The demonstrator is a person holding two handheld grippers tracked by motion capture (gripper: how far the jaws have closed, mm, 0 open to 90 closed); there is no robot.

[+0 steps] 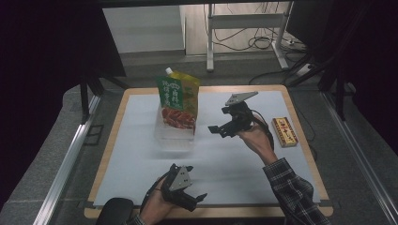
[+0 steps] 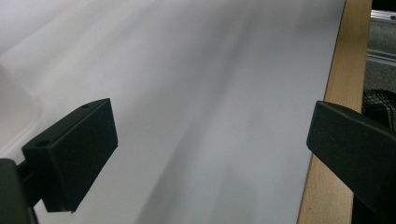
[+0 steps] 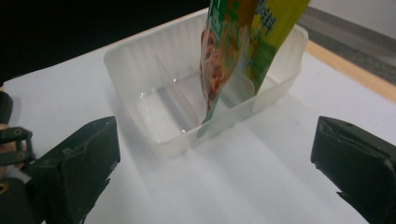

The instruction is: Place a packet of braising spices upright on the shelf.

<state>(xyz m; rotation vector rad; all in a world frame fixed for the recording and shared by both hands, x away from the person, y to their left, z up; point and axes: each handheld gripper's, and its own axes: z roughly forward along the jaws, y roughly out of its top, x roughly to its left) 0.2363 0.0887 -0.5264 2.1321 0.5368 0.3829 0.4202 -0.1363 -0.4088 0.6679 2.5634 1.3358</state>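
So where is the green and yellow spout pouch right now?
In the high view the spout pouch stands upright in the clear plastic tray, left of centre on the table, just left of the open right gripper.

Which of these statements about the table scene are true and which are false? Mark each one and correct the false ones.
1. The green and yellow pouch stands upright in the clear plastic tray. True.
2. The right tool is shut on the pouch. False: its jaws are wide apart and hold nothing, short of the tray.
3. A small red and yellow box lies near the table's right edge. True.
4. The left tool rests inside the tray. False: it is near the front edge of the table, open, over the bare white sheet.
5. The pouch has a white cap at the top. True.
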